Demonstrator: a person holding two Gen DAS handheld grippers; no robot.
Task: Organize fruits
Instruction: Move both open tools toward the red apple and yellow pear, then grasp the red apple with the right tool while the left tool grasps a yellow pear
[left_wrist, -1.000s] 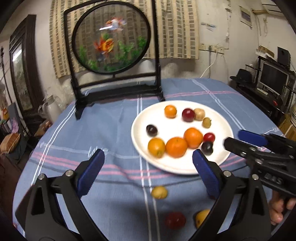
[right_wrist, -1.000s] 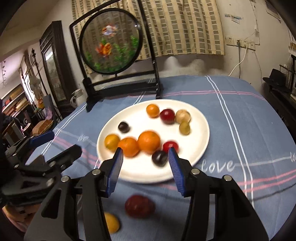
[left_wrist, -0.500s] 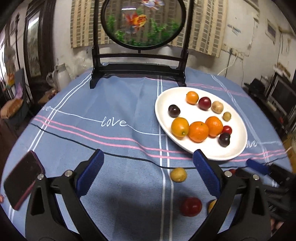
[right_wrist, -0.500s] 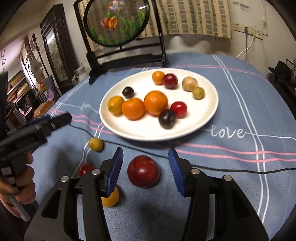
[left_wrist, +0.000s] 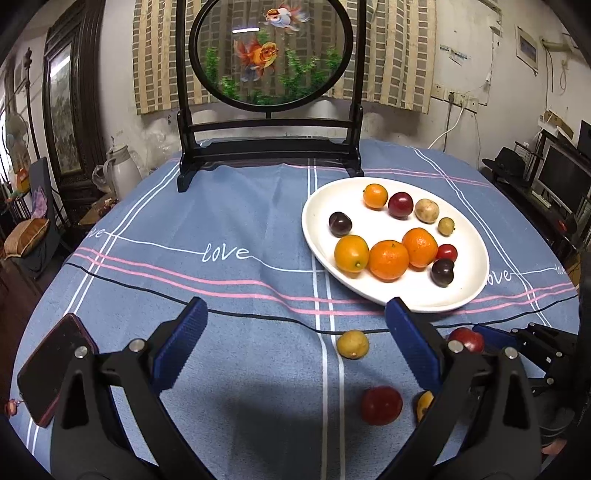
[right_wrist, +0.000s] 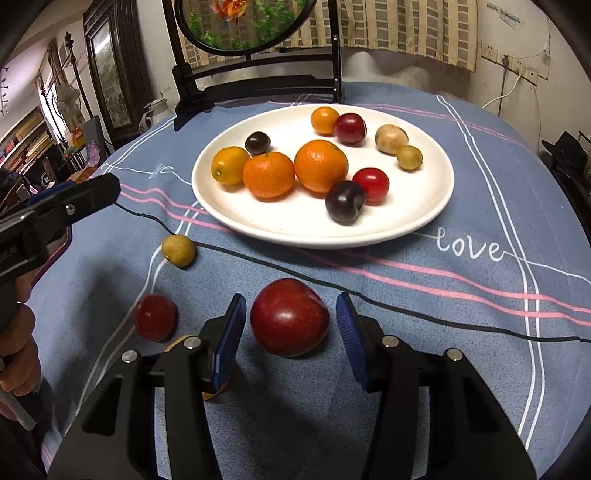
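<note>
Right tongs (right_wrist: 290, 332) apart, straddling big red fruit (right_wrist: 290, 317) on desk (right_wrist: 461, 325), pads either side, no contact I can confirm; my read: lined up for pinch. Left tongs (left_wrist: 295, 343) apart, holding nothing, parked over bare cloth left of work, likely keeping clear. White plate (right_wrist: 424, 218) far side, already loaded with oranges, plums. Small yellow fruit (right_wrist: 178, 251), small red fruit (right_wrist: 155, 322) loose near-left, waiting. Phone (left_wrist: 51, 365) far left.
</note>
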